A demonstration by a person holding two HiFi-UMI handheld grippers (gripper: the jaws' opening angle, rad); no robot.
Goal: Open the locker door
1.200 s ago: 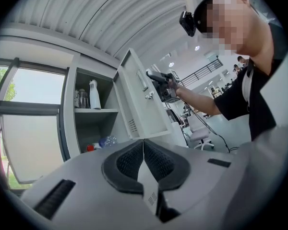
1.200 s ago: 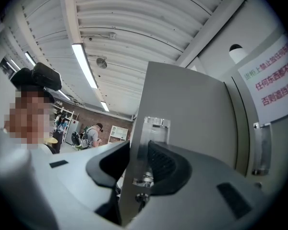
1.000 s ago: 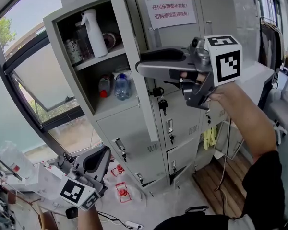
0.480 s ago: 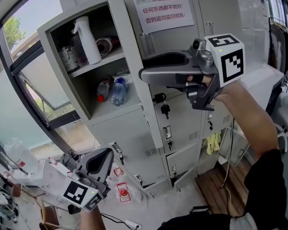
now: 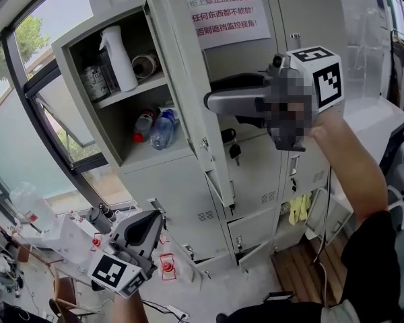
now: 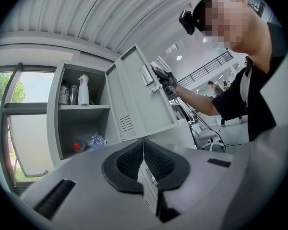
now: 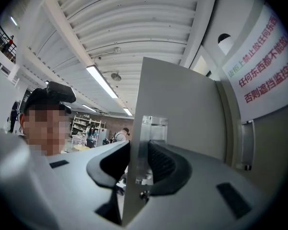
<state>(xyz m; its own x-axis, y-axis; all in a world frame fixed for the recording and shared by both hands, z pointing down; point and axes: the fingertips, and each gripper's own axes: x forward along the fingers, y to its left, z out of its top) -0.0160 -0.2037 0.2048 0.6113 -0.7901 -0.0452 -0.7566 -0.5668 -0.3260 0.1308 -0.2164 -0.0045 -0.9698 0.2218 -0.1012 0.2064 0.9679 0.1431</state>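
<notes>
The grey locker door (image 5: 188, 79) stands swung out from its open compartment (image 5: 131, 106), nearly edge-on in the head view. My right gripper (image 5: 209, 101) reaches level to the door's free edge and is shut on it. In the right gripper view the door's edge (image 7: 182, 109), with a small clear tab (image 7: 153, 128), sits between the ribbed pads (image 7: 161, 164). My left gripper (image 5: 155, 222) hangs low at the left, shut with nothing in it. In the left gripper view its pads (image 6: 153, 159) meet, and the door (image 6: 134, 99) and right gripper (image 6: 164, 80) show beyond.
Inside the compartment are a white spray bottle (image 5: 118, 49), cans and water bottles (image 5: 163, 128). A sign with red print (image 5: 227, 15) hangs on the neighbouring locker, with keys (image 5: 232, 143) below it. A window (image 5: 27, 113) is at the left and a cluttered bench (image 5: 47, 241) at the lower left.
The door has swung further out from the compartment with my right gripper on its edge, shifting right in the head view. My left gripper has drifted slightly right, still shut.
</notes>
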